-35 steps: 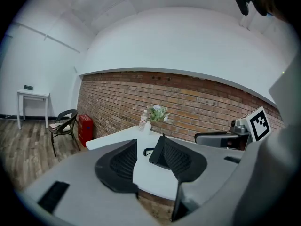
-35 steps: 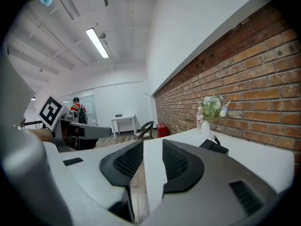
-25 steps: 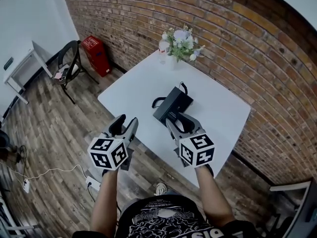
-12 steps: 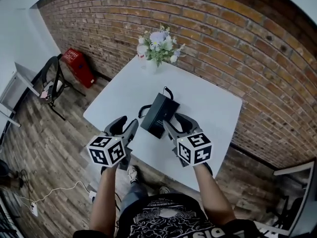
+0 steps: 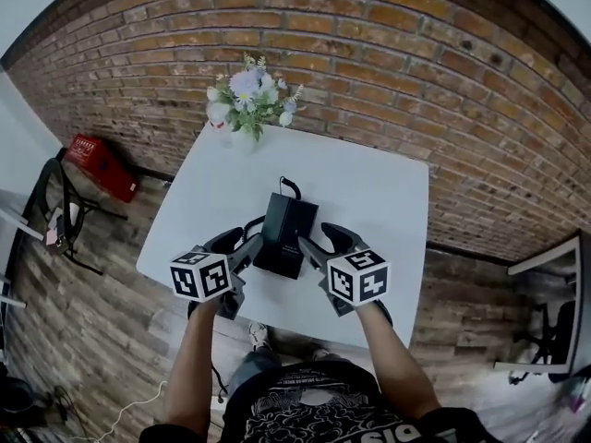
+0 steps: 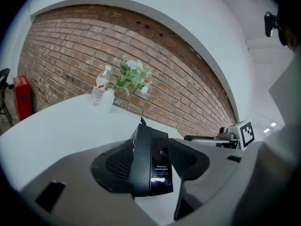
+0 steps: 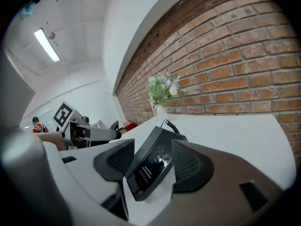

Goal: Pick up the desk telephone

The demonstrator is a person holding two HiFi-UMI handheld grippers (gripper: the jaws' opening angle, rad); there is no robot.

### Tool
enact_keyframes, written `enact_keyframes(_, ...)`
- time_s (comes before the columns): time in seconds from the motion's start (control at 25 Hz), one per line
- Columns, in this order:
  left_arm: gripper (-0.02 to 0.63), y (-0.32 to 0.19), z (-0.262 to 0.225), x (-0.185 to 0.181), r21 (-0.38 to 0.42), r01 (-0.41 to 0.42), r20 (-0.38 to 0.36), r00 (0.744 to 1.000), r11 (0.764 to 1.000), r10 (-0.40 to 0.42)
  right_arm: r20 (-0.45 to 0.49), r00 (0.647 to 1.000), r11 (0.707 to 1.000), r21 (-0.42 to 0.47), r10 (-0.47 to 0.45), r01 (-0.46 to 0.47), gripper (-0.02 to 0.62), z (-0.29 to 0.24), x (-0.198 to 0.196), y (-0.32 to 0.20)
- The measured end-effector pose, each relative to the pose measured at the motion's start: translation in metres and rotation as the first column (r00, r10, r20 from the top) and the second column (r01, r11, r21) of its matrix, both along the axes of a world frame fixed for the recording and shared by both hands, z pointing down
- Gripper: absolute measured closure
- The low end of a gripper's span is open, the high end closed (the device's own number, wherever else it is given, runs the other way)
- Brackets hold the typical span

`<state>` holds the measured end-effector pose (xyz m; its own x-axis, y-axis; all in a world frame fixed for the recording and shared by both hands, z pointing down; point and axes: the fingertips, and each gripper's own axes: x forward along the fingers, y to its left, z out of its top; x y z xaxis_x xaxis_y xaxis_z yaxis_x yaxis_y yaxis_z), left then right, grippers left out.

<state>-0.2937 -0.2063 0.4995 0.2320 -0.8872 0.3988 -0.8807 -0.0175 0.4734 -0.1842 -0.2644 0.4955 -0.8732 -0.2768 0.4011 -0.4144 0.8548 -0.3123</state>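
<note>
The black desk telephone (image 5: 284, 232) lies on the white table (image 5: 369, 192), its cord at the far end. My left gripper (image 5: 237, 245) sits at the phone's near left corner and my right gripper (image 5: 323, 242) at its near right edge. Both have just been opening their jaws and stand open. In the left gripper view the phone (image 6: 151, 160) shows in the gap of the left gripper (image 6: 155, 150); the pads do not press it. The right gripper view likewise shows the phone (image 7: 151, 166) in the gap of the right gripper (image 7: 151, 160), untouched.
A vase of flowers (image 5: 247, 97) and a clear bottle (image 6: 99, 85) stand at the table's far left corner against the brick wall (image 5: 416, 72). A red box (image 5: 100, 166) and a chair (image 5: 57, 218) stand on the wooden floor to the left.
Both grippers have come forward and down over the table to either side of the phone's near end. The head view has swung so the table sits centred.
</note>
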Motion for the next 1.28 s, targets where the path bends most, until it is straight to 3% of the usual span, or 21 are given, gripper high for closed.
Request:
enact_keyframes(0.36,0.368,-0.033,0.053,-0.019,-0.111,-0.216,-0.168,0.966,0.970,0.196,-0.071,0.986,0.973,-0.167,0.151,-0.161,0.336,0.054,-0.013,-0.011)
enact_keyframes(0.68,0.353,-0.055,0.075,-0.007,-0.138,-0.418,-0.225,0.896,0.898,0.382,-0.089,0.966,0.922,-0.289,0.242,-0.258,0.316,0.087,-0.017,-0.015)
enact_keyframes(0.96,0.351,-0.064,0.089,0.009,-0.141,-0.528,-0.281,0.832,0.837,0.478,-0.092,0.964,0.893,-0.363,0.250,-0.266,0.304,0.107,-0.026,-0.008)
enact_keyframes(1.28,0.351,-0.071,0.089,0.027,-0.114,-0.598,-0.345,0.773,0.793,0.533,-0.043,0.964,0.855,-0.453,0.261,-0.252,0.299,0.114,-0.031,-0.006)
